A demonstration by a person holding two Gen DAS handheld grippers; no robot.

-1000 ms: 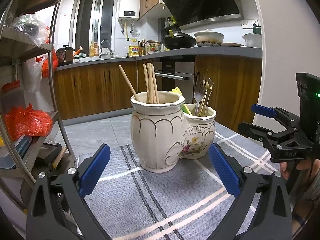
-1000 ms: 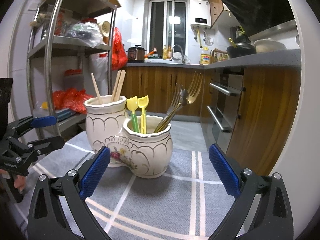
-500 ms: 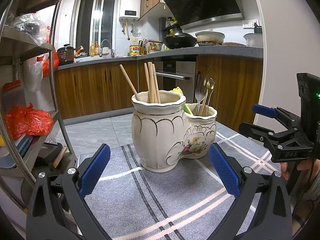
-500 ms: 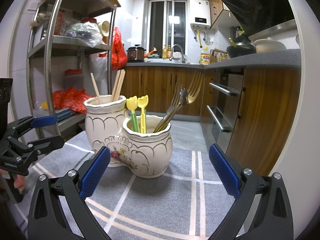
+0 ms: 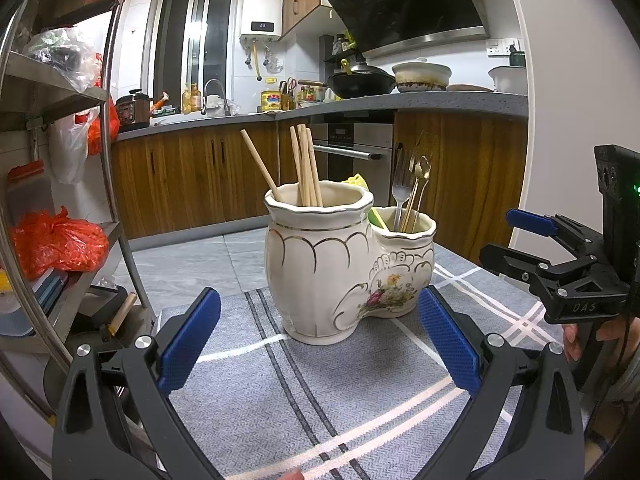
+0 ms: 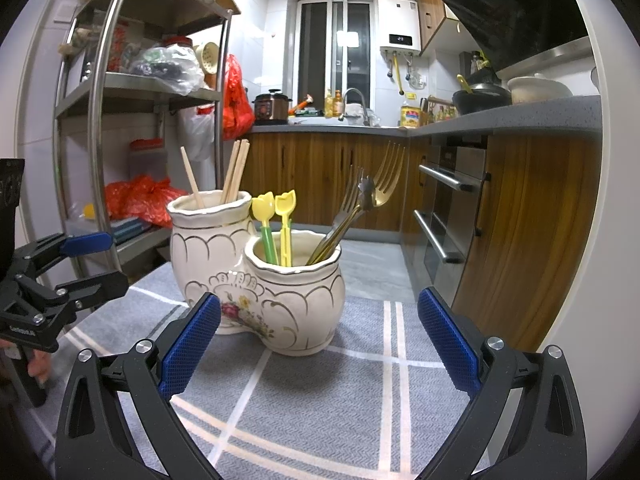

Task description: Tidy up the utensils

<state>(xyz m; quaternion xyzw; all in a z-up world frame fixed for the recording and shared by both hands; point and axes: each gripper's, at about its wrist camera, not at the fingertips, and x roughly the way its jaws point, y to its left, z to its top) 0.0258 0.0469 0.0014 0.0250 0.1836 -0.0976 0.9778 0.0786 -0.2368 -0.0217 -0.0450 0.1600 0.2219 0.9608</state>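
A cream two-pot ceramic holder stands on a grey plaid cloth. Its taller pot holds wooden chopsticks. The lower pot holds metal forks and a spoon plus two yellow plastic forks. My left gripper is open in front of the holder, nothing between its blue pads. My right gripper is open too, facing the lower pot. Each gripper shows in the other's view: the right gripper, the left gripper.
A steel shelf rack with red bags stands left of the table. Wooden cabinets and an oven lie beyond, under a grey counter. A white wall is on the right. A hand holds the right gripper.
The left wrist view has drifted slightly left, so the holder sits a little further right in it. Both grippers stay open; the utensils have not moved.
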